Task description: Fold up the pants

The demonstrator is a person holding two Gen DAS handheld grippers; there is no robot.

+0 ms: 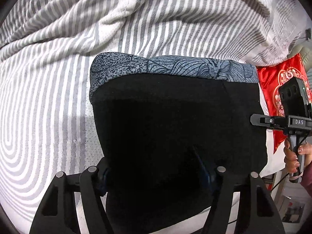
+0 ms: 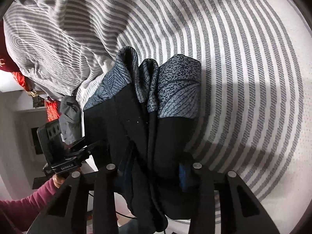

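Black stretchy fabric with a blue-grey leaf-print band at the far end, that's what the pants [image 1: 175, 126] were, looked like leggings to me. They lay on a grey-and-white striped bedsheet [image 1: 48, 107], hanging partly lifted from both tongs at the near end.

Left gripper [image 1: 156, 177] had the black cloth running right between its fingers, so it looked clamped on the near edge, though the fabric hid the tips and I couldn't say how tight. Right gripper [image 2: 154, 177] was the same deal: a bunched wad of the pants [image 2: 148, 117] was pinched between its blue-padded fingers, jaws fairly wide only because of the bulk.

Progress-wise I'd guess roughly midway. In the left view the pants read as a tidy, already-doubled rectangle with the printed band square across the top. In the right view the layers drooped in loose pleats, so there was at least another fold plus laying flat and smoothing left.

Further out sat a rumpled striped duvet [image 1: 97, 9] and a red embroidered cushion [image 1: 276, 89].
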